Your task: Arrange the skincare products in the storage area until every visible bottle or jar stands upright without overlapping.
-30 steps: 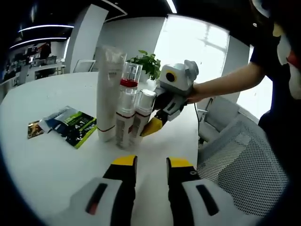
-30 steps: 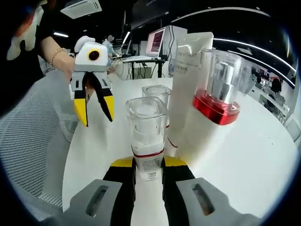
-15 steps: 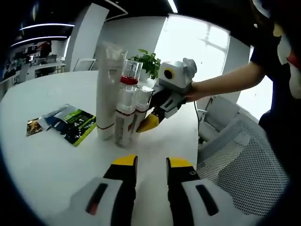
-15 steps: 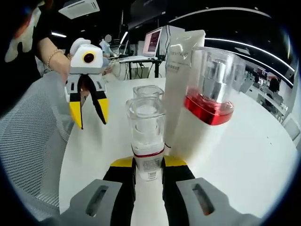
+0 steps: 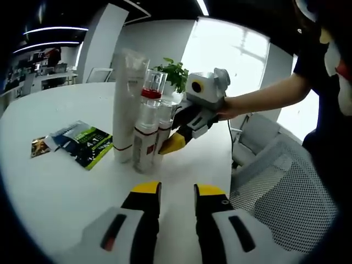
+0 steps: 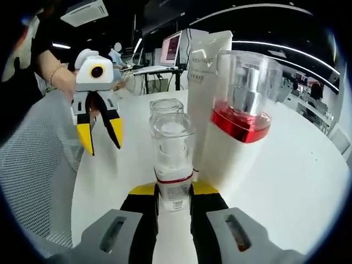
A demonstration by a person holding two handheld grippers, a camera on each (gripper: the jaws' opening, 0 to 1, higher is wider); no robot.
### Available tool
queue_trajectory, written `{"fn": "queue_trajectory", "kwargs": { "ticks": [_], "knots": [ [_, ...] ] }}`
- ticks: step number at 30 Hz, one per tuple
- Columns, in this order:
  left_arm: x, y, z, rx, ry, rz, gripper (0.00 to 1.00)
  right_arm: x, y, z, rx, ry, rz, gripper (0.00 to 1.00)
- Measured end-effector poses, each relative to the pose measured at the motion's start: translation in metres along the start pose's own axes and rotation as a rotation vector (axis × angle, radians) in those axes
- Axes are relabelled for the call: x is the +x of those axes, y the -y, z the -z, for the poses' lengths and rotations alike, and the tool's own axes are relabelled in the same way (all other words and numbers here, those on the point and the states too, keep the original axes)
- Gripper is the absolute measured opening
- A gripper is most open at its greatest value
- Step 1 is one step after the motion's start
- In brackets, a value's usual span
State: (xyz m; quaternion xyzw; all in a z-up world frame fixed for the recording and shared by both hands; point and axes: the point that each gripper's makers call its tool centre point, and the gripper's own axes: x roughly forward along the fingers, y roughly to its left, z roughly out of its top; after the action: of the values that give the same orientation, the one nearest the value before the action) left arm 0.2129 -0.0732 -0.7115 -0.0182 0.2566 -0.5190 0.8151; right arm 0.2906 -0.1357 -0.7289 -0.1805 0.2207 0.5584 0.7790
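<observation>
On the white table [image 5: 60,192] stand a tall white tube [image 5: 127,99], a clear-capped pump bottle with a red band [image 5: 152,88] and two small clear-capped bottles, all upright and close together. My right gripper [image 5: 170,142] comes in from the right and is shut on the nearer small bottle [image 5: 165,124], low on its body [image 6: 173,165]. Behind it stands the second small bottle [image 6: 166,110], with the tube [image 6: 206,77] and the pump bottle [image 6: 242,110] to the right. My left gripper [image 5: 177,190] hangs open in front of the group, apart from it, and shows open at the left [image 6: 102,144].
Green and black sachets [image 5: 82,144] lie flat on the table left of the tube. A potted plant [image 5: 173,71] stands behind the group. A mesh chair [image 5: 280,181] is at the table's right edge. A person's arm [image 5: 264,99] holds the right gripper.
The right gripper has slid its small bottle a little closer to the other bottles. In the right gripper view the left gripper has drifted slightly left and lower.
</observation>
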Motion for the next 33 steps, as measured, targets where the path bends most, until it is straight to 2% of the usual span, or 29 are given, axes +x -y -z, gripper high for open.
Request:
{"fn": "queue_trajectory", "kwargs": {
  "ticks": [9,20,25,31,33],
  "knots": [
    [-0.001,-0.002,-0.001,0.0,0.0,-0.002,0.18,0.002,0.002,0.007,0.012,-0.023,0.009,0.21],
    [-0.002,-0.005,-0.006,0.003,0.014,-0.008,0.18,-0.007,0.005,0.019,0.048,-0.044,0.043,0.21],
    [-0.007,-0.001,-0.007,0.01,0.017,-0.01,0.18,-0.007,0.007,0.017,0.06,-0.04,0.065,0.21],
    [-0.018,0.001,-0.002,0.01,0.017,-0.025,0.19,-0.006,0.007,0.015,0.07,-0.039,0.086,0.23],
    [-0.022,0.004,-0.005,-0.029,0.032,-0.03,0.19,-0.009,0.003,0.014,0.098,-0.033,0.092,0.25]
  ]
}}
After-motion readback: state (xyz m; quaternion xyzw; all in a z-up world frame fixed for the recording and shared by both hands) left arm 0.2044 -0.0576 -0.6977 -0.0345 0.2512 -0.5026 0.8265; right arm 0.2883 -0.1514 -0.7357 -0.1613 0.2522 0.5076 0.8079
